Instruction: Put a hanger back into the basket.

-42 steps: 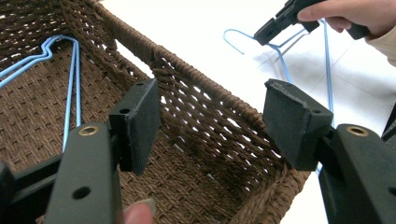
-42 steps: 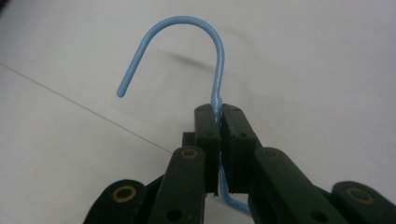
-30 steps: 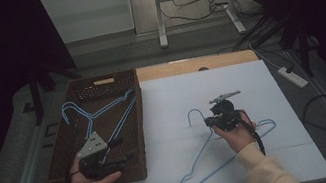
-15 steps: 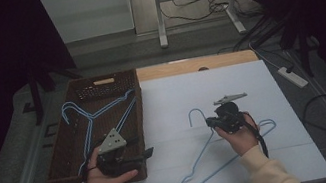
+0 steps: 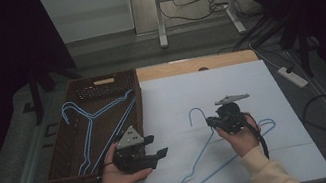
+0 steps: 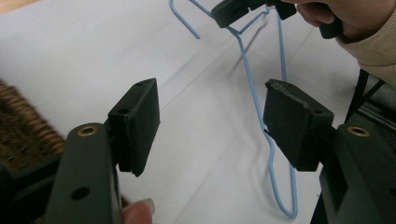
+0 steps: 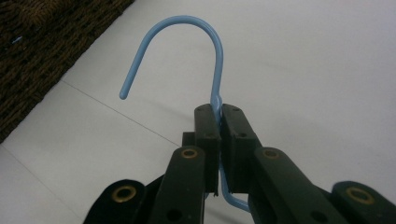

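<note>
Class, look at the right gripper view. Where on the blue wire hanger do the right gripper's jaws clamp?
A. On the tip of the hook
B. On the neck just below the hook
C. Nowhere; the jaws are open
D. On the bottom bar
B: the right gripper is shut on the blue wire hanger at its neck, with the hook curving free above the pads.

Hanger [image 7: 215, 60] neck hidden between jaws

White table [image 5: 251, 86]: wicker basket [image 5: 64, 162], blue hanger [image 5: 213, 156].

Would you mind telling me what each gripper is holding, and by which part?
The right gripper clamps the light-blue wire hanger at its neck, just below the hook. The left gripper is open, holding nothing.
</note>
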The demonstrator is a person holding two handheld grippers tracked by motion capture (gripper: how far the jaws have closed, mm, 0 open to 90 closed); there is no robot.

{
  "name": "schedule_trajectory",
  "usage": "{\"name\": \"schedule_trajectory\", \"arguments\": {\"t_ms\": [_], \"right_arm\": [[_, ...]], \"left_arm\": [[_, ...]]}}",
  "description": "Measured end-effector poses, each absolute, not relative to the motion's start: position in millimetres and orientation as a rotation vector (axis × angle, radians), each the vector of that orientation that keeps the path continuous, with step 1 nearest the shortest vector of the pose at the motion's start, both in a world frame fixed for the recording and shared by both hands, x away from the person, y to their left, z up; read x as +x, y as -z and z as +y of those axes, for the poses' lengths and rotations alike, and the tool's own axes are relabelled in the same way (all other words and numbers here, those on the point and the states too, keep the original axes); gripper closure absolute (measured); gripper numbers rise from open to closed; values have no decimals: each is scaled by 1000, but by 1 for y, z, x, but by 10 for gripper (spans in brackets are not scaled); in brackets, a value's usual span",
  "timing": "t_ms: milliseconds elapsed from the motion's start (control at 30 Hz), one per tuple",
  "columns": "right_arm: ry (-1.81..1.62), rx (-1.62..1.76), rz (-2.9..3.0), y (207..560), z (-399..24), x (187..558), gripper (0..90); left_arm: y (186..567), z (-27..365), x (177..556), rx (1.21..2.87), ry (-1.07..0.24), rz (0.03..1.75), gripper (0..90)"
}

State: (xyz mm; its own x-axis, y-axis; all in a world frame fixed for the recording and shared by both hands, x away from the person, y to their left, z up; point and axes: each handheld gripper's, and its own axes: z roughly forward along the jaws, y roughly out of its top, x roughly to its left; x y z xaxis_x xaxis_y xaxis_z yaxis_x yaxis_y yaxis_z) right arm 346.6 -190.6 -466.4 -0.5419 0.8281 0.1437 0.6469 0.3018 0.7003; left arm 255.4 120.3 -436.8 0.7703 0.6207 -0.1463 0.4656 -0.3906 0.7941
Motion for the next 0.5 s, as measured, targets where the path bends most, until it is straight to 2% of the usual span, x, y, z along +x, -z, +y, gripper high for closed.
{"name": "schedule_trajectory", "arguments": {"t_ms": [500], "right_arm": [[-1093, 1338, 2314, 465, -192, 344, 862]], "left_arm": [[451, 75, 265, 2144, -130, 794, 354]]}}
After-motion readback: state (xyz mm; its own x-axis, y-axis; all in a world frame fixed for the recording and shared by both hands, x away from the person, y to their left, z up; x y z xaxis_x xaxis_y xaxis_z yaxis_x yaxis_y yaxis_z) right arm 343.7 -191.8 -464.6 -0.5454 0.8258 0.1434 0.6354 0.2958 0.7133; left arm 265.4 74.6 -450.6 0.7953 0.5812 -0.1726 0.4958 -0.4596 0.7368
